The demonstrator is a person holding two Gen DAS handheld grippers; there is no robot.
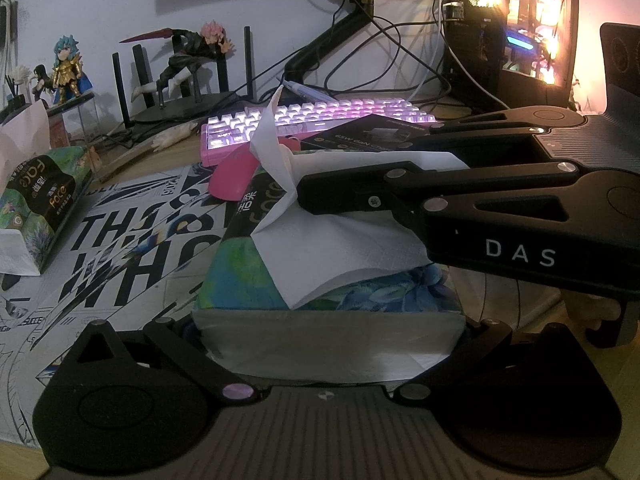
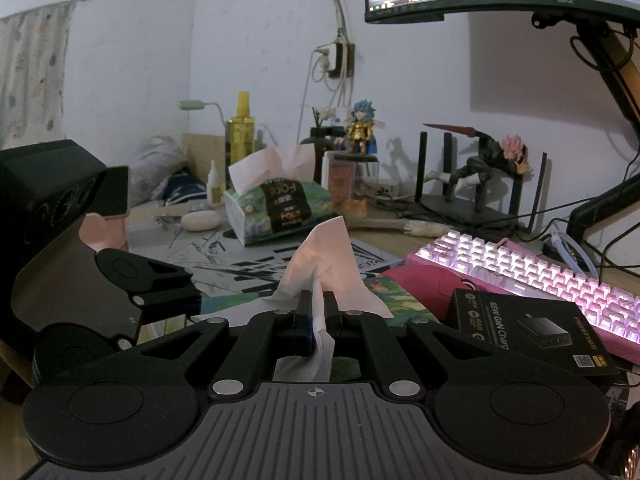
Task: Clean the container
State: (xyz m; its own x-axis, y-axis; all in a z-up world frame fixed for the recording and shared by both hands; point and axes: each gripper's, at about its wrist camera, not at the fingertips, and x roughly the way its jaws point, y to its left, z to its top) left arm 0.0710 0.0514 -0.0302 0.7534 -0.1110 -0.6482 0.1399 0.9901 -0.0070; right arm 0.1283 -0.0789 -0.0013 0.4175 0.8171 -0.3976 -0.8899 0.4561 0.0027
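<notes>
Two tissue packs (image 2: 276, 210) (image 1: 320, 264) on printed desk mat (image 1: 132, 248)

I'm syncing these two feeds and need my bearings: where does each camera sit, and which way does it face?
Left wrist: on the left gripper, clamping the tissue pack; faces keyboard and PC; right gripper enters from the right.
Right wrist: on the right gripper, pinching a tissue; faces wall, figurines.
Shared: tissue, keyboard, charger box.

I'm looking at a home gaming desk. Ahead of my grippers: a lit pink keyboard (image 2: 532, 276), anime figurines (image 2: 362, 132), a glowing PC tower (image 1: 516, 24).
</notes>
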